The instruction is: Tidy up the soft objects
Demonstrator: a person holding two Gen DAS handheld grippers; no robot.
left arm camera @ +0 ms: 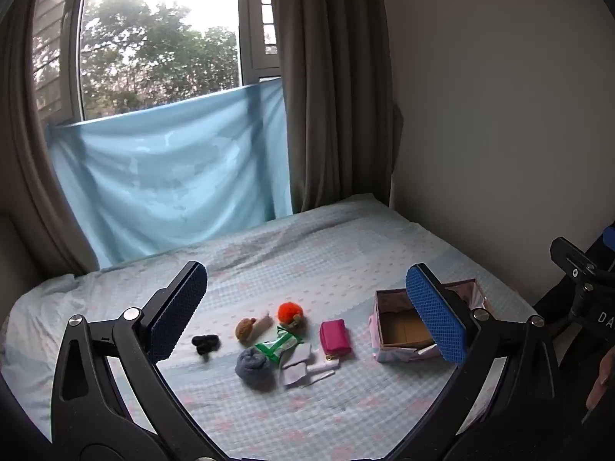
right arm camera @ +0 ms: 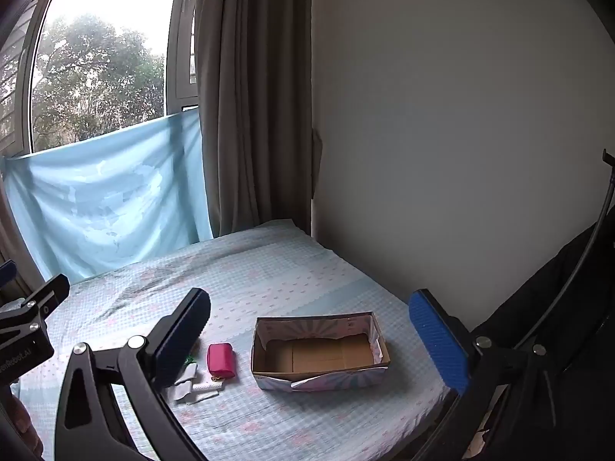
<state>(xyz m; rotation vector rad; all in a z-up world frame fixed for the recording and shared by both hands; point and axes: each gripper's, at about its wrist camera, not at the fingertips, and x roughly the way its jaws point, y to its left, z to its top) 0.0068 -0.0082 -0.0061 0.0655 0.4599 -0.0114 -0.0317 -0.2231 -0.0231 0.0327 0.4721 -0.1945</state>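
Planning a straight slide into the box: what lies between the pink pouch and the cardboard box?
Only bare checked bedsheet separates the pink pouch from the cardboard box; the right wrist view shows that gap best.

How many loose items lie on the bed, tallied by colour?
Black: 1
Brown: 1
Orange: 1
Green and white: 1
Grey-blue: 1
Pink: 1
White: 1 pile
Total: 7; the box holds nothing.

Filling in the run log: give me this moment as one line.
phase: start | left tongs: open, empty | right tongs: open, empty | cardboard box: empty | pink pouch: on bed
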